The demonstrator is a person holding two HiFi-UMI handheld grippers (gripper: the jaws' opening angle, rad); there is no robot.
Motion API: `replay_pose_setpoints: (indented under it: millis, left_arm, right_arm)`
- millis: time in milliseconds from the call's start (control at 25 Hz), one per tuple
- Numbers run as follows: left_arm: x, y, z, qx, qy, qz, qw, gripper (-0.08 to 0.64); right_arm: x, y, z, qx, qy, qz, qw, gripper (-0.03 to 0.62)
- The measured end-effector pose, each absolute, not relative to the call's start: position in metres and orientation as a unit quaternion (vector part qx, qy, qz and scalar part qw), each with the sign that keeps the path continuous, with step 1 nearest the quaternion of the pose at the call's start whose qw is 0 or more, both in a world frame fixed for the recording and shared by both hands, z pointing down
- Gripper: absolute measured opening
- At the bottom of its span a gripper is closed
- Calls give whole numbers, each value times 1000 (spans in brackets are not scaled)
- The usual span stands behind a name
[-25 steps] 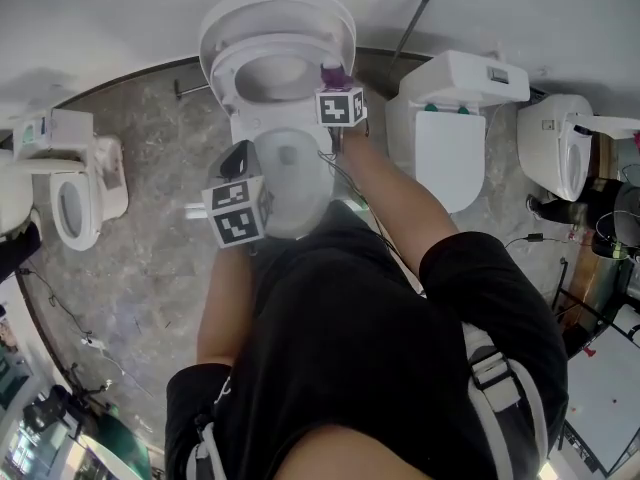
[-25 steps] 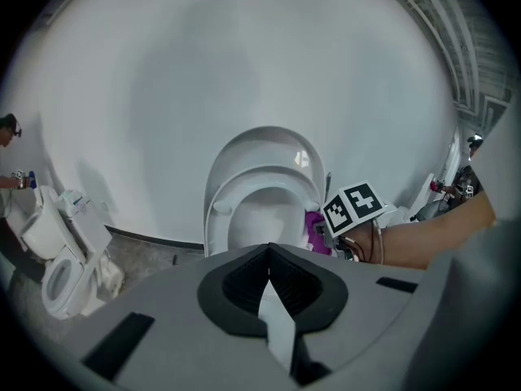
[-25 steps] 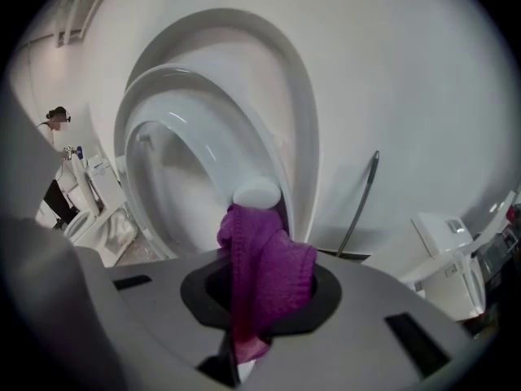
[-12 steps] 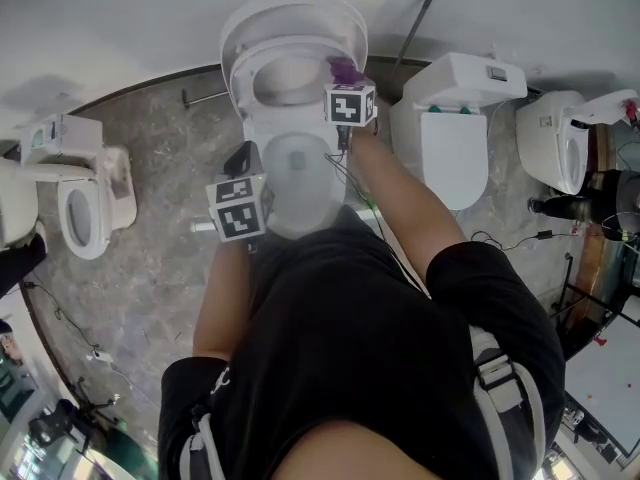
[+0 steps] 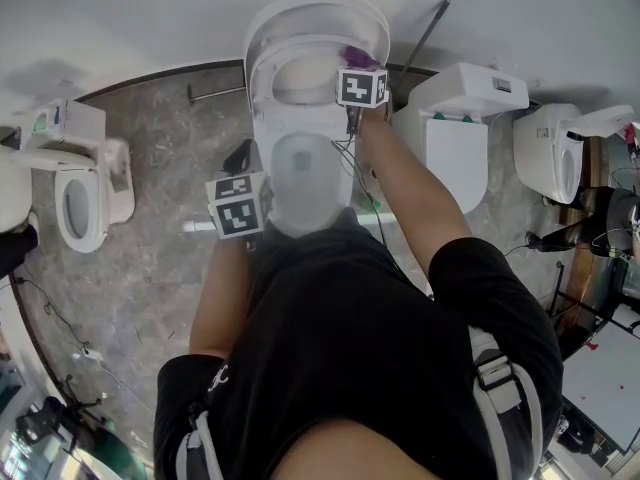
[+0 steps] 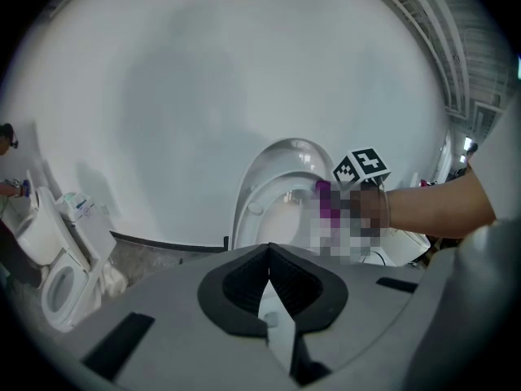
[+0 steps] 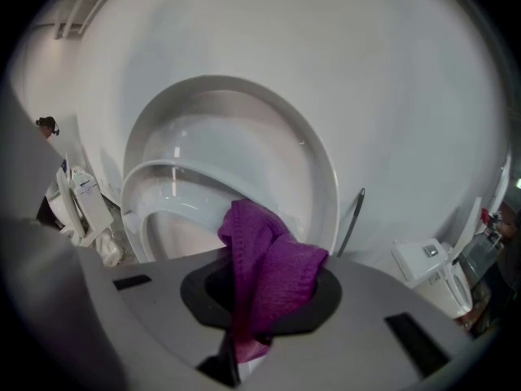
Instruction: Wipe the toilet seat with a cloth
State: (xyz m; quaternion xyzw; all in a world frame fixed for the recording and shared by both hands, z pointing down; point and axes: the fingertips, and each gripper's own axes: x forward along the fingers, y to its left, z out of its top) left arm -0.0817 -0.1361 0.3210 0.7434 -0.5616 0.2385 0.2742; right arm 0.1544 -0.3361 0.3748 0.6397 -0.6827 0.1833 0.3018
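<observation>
A white toilet stands against the wall with its lid [image 5: 320,13] and seat ring [image 5: 275,73] raised over the open bowl [image 5: 300,178]. My right gripper [image 5: 360,66] is shut on a purple cloth [image 5: 362,56], held at the right side of the raised seat. In the right gripper view the cloth [image 7: 273,271] bulges out of the right gripper [image 7: 248,300] in front of the seat [image 7: 163,182]. My left gripper [image 5: 240,158] hangs left of the bowl; its jaws are shut on nothing. The left gripper [image 6: 267,255] points toward the seat [image 6: 264,194].
A small toilet [image 5: 85,203] stands at the left, and a toilet [image 5: 455,148] and another [image 5: 555,153] at the right. A metal pipe [image 5: 425,33] leans on the wall beside the lid. Thin cables [image 5: 365,203] trail down by the bowl onto the stone floor.
My right gripper has risen with the cloth along the right side of the raised seat. My left gripper has drifted left, away from the bowl, staying shut.
</observation>
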Motion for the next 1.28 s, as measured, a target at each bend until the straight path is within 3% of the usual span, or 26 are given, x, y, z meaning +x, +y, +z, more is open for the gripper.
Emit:
replay_pose_setpoints:
  millis: [680, 1280]
  left_arm:
    - [-150, -137, 329, 745, -556, 239, 281, 6]
    - [-207, -132, 352, 736, -556, 242, 300, 6]
  right_arm:
    - [40, -343, 350, 607, -720, 71, 329, 55]
    - [-57, -333, 409, 538, -749, 74, 379, 55]
